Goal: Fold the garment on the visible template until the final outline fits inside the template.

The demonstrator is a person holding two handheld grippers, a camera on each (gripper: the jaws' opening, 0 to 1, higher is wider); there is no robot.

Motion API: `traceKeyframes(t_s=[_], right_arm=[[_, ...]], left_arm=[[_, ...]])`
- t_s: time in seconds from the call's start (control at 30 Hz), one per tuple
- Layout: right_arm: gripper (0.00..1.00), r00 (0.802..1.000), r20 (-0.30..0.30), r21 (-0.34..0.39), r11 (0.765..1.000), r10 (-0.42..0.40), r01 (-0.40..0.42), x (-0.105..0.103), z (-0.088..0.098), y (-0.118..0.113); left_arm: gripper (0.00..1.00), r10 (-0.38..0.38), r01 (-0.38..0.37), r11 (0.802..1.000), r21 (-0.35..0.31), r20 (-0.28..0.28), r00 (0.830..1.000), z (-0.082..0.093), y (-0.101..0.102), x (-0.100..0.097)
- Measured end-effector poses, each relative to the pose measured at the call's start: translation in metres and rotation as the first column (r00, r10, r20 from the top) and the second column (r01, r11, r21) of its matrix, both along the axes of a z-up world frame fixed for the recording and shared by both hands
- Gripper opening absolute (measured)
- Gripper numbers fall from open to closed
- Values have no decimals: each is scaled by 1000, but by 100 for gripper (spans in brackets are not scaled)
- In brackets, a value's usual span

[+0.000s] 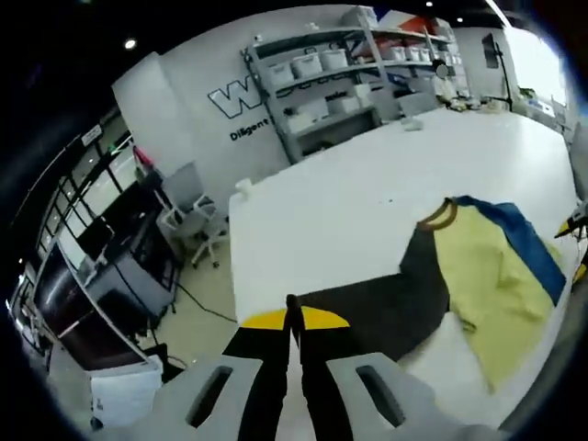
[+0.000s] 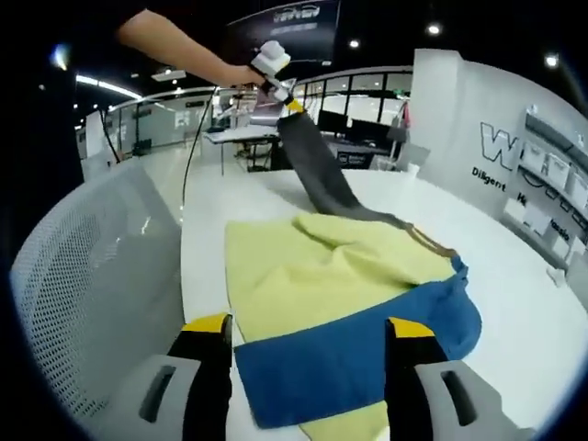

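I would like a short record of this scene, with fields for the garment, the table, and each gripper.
garment: yellow, blue and dark grey shirt, partly folded, on the table
sleeve: dark grey sleeve lifted up off the table
left gripper: shut on the sleeve's yellow cuff
right gripper: open, jaws on either side of the blue band, not gripping
table: white
template: cannot tell

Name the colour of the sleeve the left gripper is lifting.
Dark grey. The sleeve, held by the left gripper, shows best in the right gripper view.
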State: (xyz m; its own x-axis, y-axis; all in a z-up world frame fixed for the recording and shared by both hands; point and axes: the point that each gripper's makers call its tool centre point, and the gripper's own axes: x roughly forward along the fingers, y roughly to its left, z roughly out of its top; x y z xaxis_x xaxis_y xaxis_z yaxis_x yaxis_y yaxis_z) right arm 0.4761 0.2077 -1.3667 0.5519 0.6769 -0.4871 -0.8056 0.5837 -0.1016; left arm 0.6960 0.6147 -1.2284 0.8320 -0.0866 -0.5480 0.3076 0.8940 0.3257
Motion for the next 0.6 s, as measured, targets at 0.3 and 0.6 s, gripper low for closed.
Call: traceKeyframes(t_s=[0.3, 0.6], right_arm=[[68, 997, 19, 20, 997, -75, 74, 12, 16, -20], [68, 993, 2, 46, 992, -121, 121, 20, 21, -27]], left_arm=[[2, 98, -98, 995, -16, -45, 994, -36, 40, 1], [2, 159, -165, 985, -49, -99, 982, -80, 53, -18]])
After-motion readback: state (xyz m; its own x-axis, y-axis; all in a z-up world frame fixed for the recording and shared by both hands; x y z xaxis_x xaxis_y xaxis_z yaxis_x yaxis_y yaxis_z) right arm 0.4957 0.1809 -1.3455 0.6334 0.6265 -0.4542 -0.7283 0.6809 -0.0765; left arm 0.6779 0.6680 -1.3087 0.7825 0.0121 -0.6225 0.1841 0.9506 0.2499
